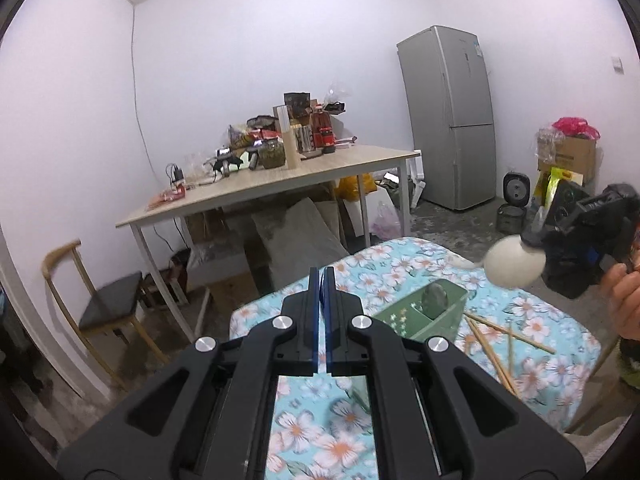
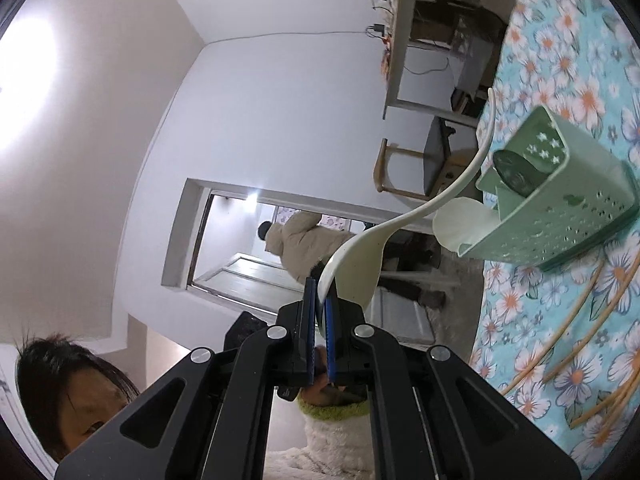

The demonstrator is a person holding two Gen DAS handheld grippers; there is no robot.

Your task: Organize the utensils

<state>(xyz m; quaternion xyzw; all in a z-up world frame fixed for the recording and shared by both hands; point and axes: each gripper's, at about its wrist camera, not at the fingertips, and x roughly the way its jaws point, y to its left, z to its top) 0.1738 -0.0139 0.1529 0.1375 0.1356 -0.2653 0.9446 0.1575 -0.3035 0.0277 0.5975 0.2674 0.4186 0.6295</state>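
Observation:
My left gripper (image 1: pixel 323 277) is shut and empty, raised over the near end of the flowered tablecloth (image 1: pixel 532 364). A green utensil holder (image 1: pixel 434 314) stands just to its right with a dark spoon (image 1: pixel 436 300) in it. Several wooden chopsticks (image 1: pixel 510 334) lie loose beyond it. At the right edge my right gripper (image 1: pixel 534 238) is shut on a white ladle-like spoon (image 1: pixel 514 264). In the rolled right wrist view that gripper (image 2: pixel 320 294) pinches the rim of the spoon's bowl (image 2: pixel 356 256), beside the holder (image 2: pixel 560 216). A second pale spoon bowl (image 2: pixel 456 224) shows at the holder's mouth.
A wooden table (image 1: pixel 344 170) piled with bottles and packets stands behind. A chair (image 1: pixel 108 304) is at the left, a grey fridge (image 1: pixel 452 120) and boxes (image 1: pixel 568 152) at the right. A person in a beige coat (image 2: pixel 312 240) stands in the doorway.

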